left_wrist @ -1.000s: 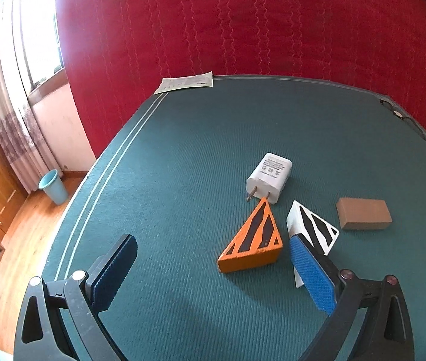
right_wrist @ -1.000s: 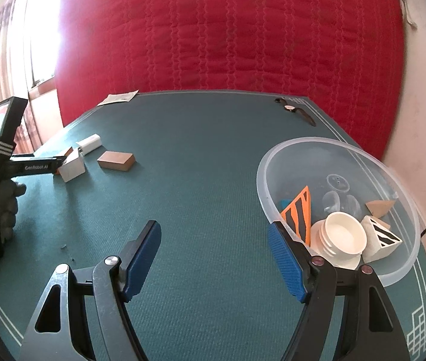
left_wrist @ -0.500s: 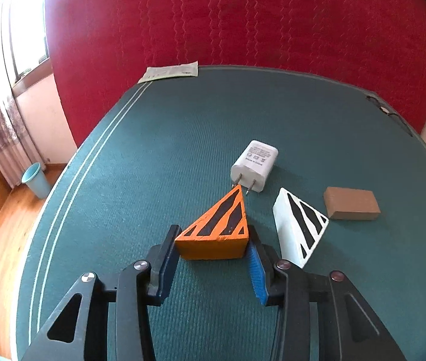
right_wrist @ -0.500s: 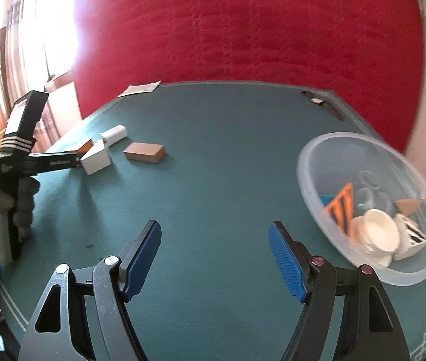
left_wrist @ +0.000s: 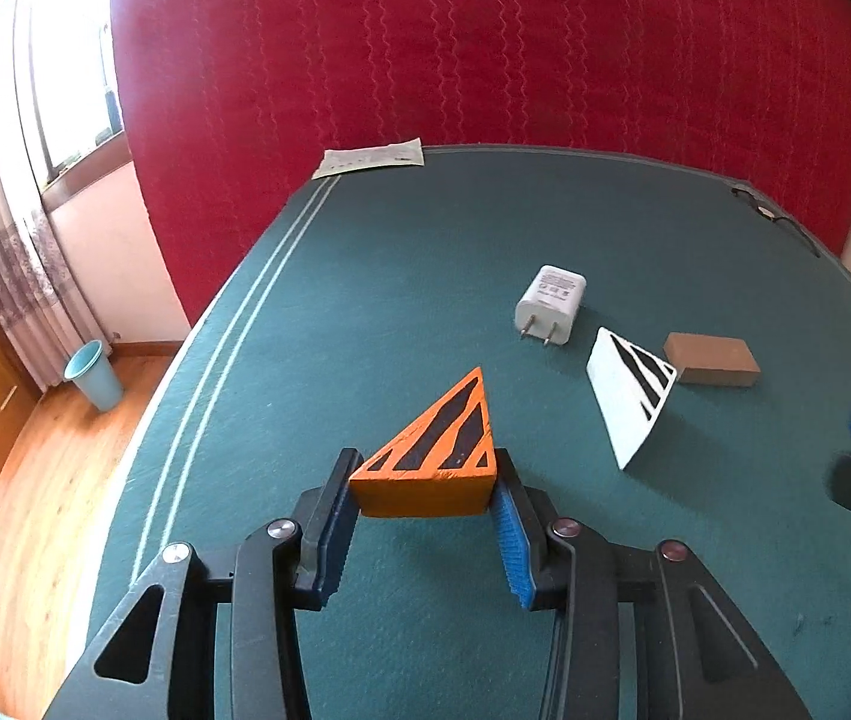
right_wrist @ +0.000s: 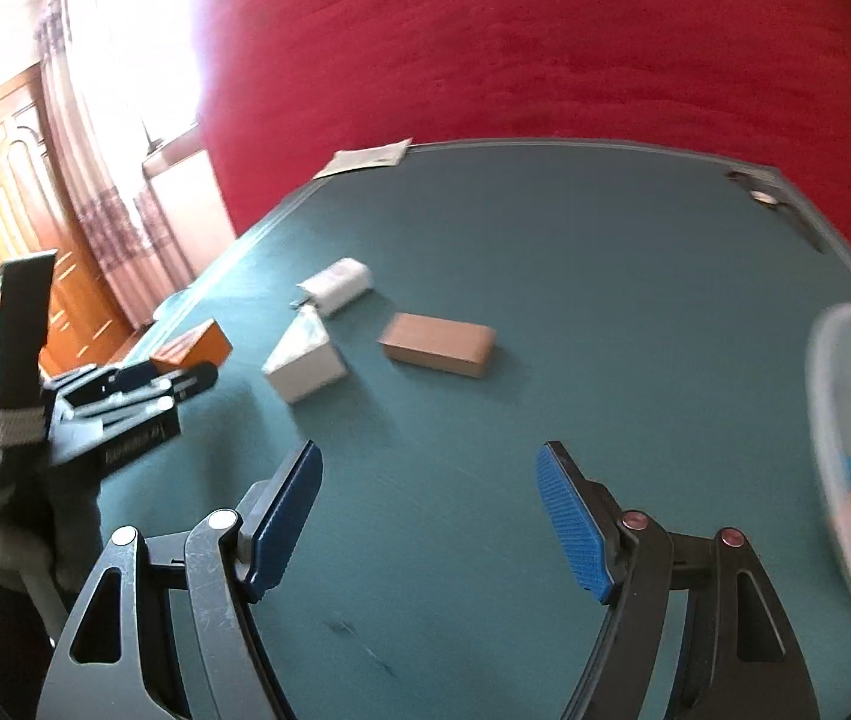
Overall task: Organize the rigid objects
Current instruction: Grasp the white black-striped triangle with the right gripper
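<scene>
Left claw [left_wrist: 422, 495] clamped on orange striped wedge [left_wrist: 431, 450], right claw [right_wrist: 428, 501] wide, empty.

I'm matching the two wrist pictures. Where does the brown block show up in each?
Left wrist: the brown block lies at the right, just beyond the white striped wedge.
Right wrist: it lies near the middle, right of that wedge.
Shared landmark: the paper sheet at the table's far edge.

Matt painted wedge [left_wrist: 425, 468]; ribbed green cloth tabletop [left_wrist: 395, 300]
</scene>
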A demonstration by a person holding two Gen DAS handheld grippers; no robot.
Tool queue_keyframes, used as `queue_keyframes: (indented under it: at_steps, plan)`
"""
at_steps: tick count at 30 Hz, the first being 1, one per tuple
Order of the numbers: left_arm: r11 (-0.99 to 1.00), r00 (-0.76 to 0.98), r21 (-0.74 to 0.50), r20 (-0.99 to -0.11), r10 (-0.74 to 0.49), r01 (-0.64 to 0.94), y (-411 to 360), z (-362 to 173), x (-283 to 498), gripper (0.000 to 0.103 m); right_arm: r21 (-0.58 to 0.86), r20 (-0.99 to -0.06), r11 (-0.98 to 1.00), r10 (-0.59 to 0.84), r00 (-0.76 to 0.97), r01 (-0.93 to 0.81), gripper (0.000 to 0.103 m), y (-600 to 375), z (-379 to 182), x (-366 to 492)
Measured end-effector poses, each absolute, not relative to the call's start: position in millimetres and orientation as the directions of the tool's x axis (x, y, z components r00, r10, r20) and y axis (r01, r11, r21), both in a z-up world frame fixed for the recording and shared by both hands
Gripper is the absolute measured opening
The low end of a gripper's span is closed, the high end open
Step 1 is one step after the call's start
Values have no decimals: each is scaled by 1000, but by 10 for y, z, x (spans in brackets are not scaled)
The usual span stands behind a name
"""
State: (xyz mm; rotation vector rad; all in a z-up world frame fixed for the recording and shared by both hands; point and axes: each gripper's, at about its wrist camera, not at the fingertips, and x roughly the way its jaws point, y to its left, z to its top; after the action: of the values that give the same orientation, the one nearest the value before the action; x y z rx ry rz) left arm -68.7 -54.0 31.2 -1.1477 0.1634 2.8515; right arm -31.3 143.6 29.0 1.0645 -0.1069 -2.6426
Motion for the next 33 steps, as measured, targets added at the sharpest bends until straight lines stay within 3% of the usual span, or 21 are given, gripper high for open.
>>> queue_keyframes:
  at_steps: [10, 15, 20, 28, 33]
  plan:
    - [-997, -720, 37, -693, 25, -70, -712, 308, -601, 44, 193, -678, -918, -380, -630, 346, 69, 733, 224, -758]
    - [-997, -722, 20, -690, 37, -70, -750, 326, -579, 44, 160, -701, -930, -343, -626, 331, 55, 591, 145, -978]
    - [-997, -728, 21, -684, 44, -80, -753, 327, -550, 44, 125, -714, -939, -310, -628, 321, 49, 526, 91, -1070]
    - [-996, -720, 14, -692, 51, -84, -758, 291, -566, 44, 82, -728, -943, -278, -627, 323, 30, 466, 21, -1158]
    - [-996, -718, 4, -694, 60, -87, -771, 283, -569, 44, 70, -724, -942, -275, -632, 330, 30, 509, 28, -1064]
